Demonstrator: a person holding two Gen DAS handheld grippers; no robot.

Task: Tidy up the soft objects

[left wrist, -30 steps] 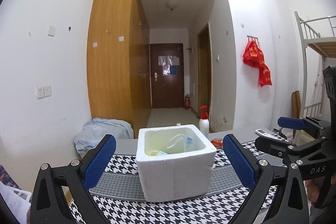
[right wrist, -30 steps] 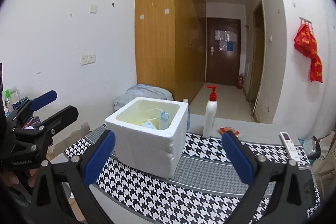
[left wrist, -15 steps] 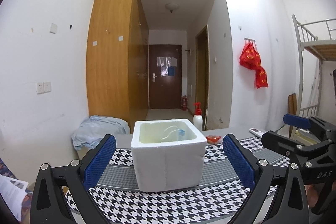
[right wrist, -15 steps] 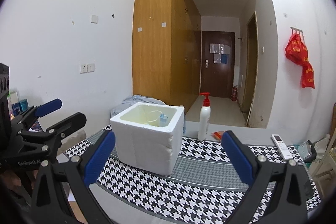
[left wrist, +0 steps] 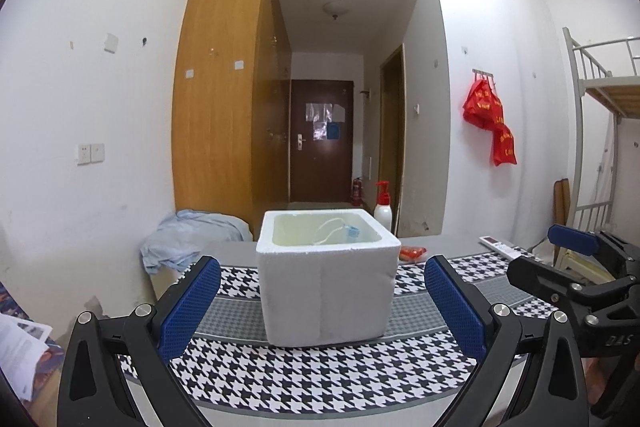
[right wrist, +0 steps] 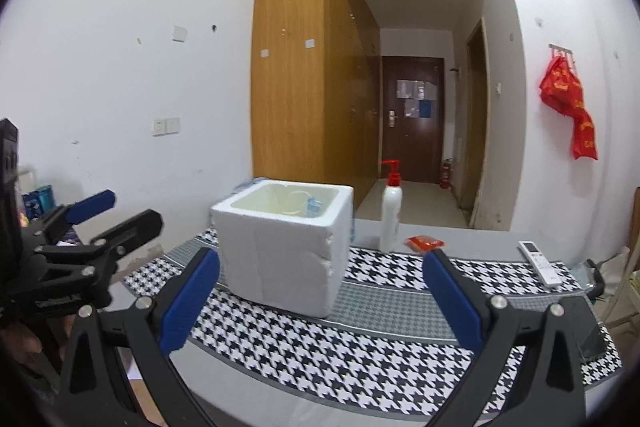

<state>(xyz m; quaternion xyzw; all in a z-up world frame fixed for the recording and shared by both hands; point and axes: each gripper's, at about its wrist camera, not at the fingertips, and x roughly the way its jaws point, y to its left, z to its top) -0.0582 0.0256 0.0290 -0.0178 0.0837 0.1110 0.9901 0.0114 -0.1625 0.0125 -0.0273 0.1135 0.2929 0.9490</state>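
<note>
While spread wide and empty, left gripper (left wrist: 322,301) and right gripper (right wrist: 320,297) short of foam box (left wrist: 326,283) (bare houndstooth cloth (right wrist: 360,347) before it, near edge).

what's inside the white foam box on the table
Inside the foam box, a white loop like a thin strap or cord and a small blue item show against the far wall. The box floor is hidden by its near wall.

white foam box (left wrist: 326,301), black-and-white houndstooth cloth (left wrist: 320,379), blue claw pads (left wrist: 190,307)
</note>
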